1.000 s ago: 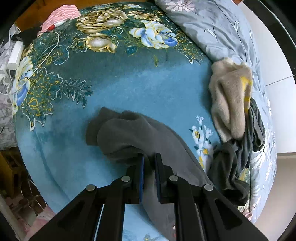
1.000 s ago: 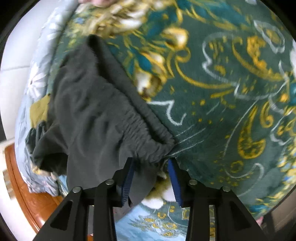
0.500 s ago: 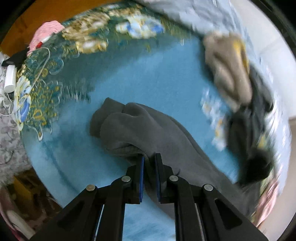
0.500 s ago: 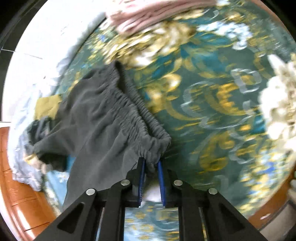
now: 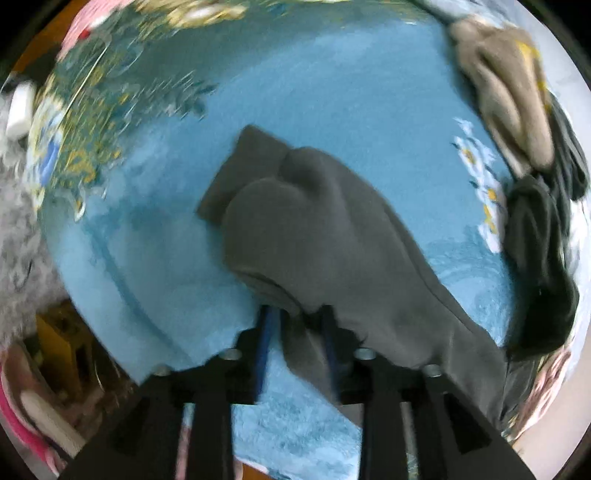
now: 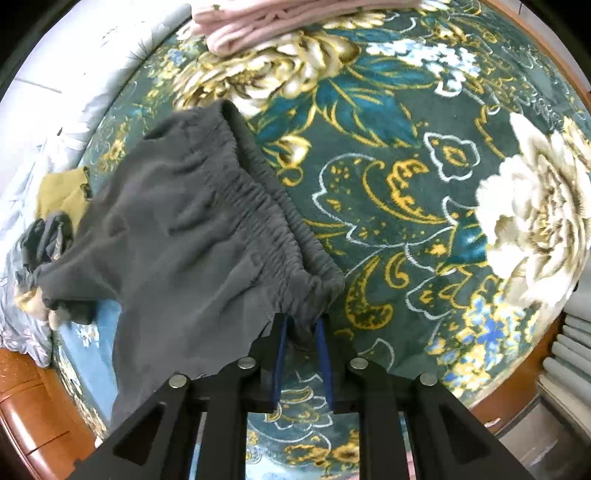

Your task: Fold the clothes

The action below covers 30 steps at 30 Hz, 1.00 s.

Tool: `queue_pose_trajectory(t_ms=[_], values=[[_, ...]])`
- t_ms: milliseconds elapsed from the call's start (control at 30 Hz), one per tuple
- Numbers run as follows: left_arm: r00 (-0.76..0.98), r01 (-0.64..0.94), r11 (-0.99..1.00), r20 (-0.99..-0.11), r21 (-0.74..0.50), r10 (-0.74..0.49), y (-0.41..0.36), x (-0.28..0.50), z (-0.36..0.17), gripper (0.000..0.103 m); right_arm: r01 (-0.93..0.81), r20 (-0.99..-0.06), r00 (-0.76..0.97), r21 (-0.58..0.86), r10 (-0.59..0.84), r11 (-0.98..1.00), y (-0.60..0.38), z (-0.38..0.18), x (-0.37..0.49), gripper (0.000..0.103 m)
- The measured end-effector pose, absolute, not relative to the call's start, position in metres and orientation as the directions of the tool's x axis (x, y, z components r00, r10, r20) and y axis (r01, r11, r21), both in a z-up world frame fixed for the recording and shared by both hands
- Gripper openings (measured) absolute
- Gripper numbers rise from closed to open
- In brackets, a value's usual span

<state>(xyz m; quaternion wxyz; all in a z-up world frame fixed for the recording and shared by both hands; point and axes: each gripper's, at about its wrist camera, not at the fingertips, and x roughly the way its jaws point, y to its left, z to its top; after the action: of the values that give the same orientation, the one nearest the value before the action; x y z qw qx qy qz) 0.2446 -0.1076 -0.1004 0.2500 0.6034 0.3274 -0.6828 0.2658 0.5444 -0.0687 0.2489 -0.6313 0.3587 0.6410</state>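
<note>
Dark grey trousers (image 5: 317, 229) lie across the blue floral blanket (image 5: 332, 92). In the left wrist view my left gripper (image 5: 297, 317) is shut on a fold of the trouser leg. In the right wrist view my right gripper (image 6: 301, 328) is shut on the near corner of the gathered elastic waistband (image 6: 266, 206) of the grey trousers (image 6: 177, 236), which hang slightly lifted off the blanket (image 6: 406, 155).
A beige garment (image 5: 506, 96) and a dark garment (image 5: 543, 258) lie piled at the bed's right side. Folded pink clothes (image 6: 280, 22) sit at the far end. A wooden bed frame (image 6: 33, 402) shows at lower left; a yellow cloth (image 6: 62, 192) lies by the grey duvet.
The right gripper closed on the waistband corner and lifted it. The left gripper, still shut on the leg, moved toward the bed's edge, dragging the trousers along.
</note>
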Motion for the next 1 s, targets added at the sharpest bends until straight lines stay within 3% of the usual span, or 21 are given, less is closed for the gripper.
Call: queue_pose_trajectory(t_ms=[133, 300, 433, 567, 800, 900, 1000], values=[[-0.209, 0.764, -0.617, -0.977, -0.189, 0.04, -0.116, 0.237, -0.084, 0.034, -0.759, -0.993, -0.089, 0.12, -0.081, -0.64, 0.554, -0.038, 0.254, 0.023], [-0.284, 0.791, -0.56, -0.958, -0.246, 0.019, -0.125, 0.227, -0.064, 0.053, -0.663, -0.983, -0.179, 0.151, -0.041, -0.733, 0.545, 0.003, 0.225, 0.031], [-0.374, 0.72, -0.591, -0.921, -0.363, 0.109, -0.098, 0.186, -0.049, 0.058, -0.586, -0.964, -0.266, 0.176, -0.018, -0.791, 0.508, 0.022, 0.196, 0.047], [-0.395, 0.603, -0.684, -0.898, -0.412, 0.192, -0.049, 0.129, -0.042, 0.058, -0.535, -0.953, -0.298, 0.211, -0.051, -0.818, 0.478, 0.019, 0.173, 0.047], [-0.315, 0.518, -0.76, -0.913, -0.393, 0.258, 0.001, 0.069, -0.063, 0.058, -0.388, -0.961, -0.232, 0.236, -0.153, -0.891, 0.44, -0.01, 0.132, 0.048], [-0.289, 0.553, -0.726, -0.911, -0.409, 0.293, 0.002, 0.05, -0.081, 0.058, -0.358, -0.968, -0.218, 0.2, -0.127, -0.912, 0.434, -0.02, 0.122, 0.047], [-0.29, 0.602, -0.676, -0.905, -0.426, 0.312, -0.002, 0.028, -0.098, 0.06, -0.3, -0.961, -0.276, 0.09, -0.004, -0.95, 0.425, -0.013, 0.113, 0.044]])
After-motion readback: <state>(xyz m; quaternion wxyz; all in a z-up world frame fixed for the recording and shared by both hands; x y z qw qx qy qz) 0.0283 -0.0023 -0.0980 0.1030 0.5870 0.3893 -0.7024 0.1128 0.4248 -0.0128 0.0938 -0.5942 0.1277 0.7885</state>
